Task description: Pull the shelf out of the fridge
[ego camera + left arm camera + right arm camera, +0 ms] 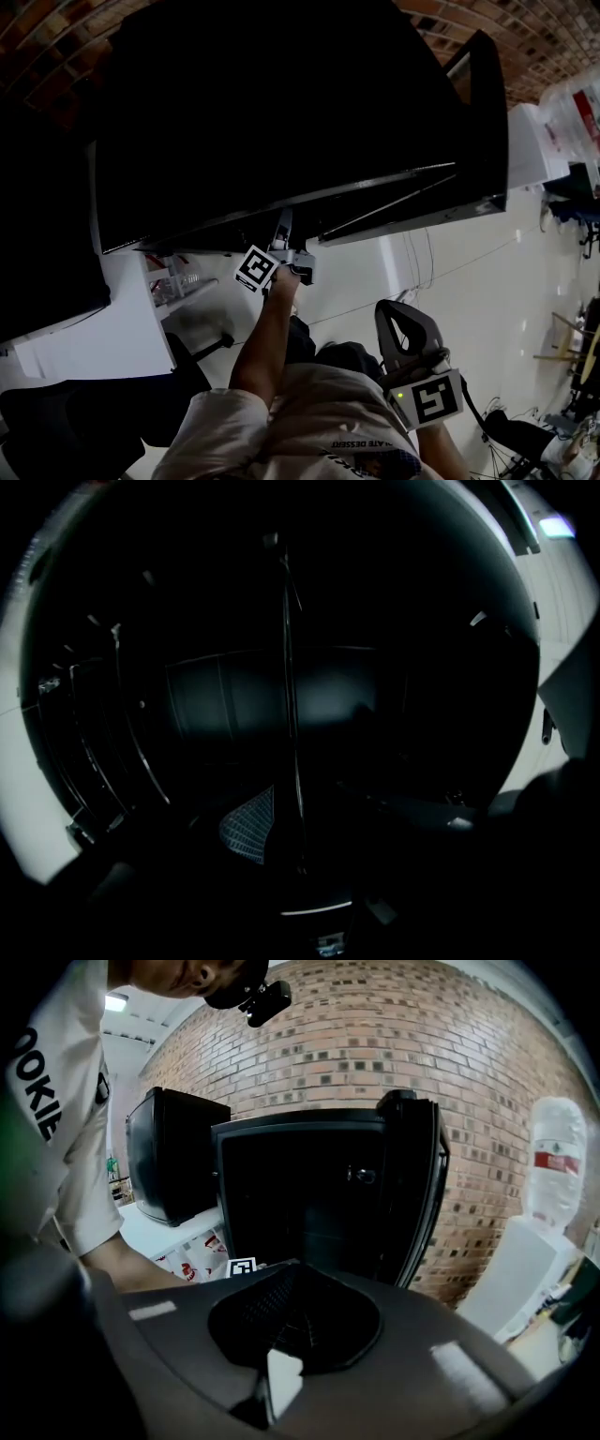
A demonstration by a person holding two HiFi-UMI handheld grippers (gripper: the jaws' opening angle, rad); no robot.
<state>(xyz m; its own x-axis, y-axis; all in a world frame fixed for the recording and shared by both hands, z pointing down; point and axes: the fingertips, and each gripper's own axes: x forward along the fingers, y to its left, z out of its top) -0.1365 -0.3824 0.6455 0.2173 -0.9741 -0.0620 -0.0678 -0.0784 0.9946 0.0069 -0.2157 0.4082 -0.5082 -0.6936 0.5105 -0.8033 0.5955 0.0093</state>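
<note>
The black fridge (281, 112) stands open, its door (483, 103) swung out to the right; the right gripper view also shows the fridge (300, 1194) and its door (412, 1185). My left gripper (281, 220) reaches into the front of the dark cabinet. In the left gripper view a thin shelf edge (291, 714) runs as a bright line up the frame, just beside one ribbed pad (248, 825); the jaws stand open around it, the other jaw lost in the dark. My right gripper (394, 314) hangs back near my chest, shut and empty (293, 1274).
A second black appliance (173, 1157) sits on a white counter (122, 328) left of the fridge. A brick wall (375, 1035) stands behind. A water dispenser (548, 1166) is at the right. Cables (422, 272) trail over the pale floor.
</note>
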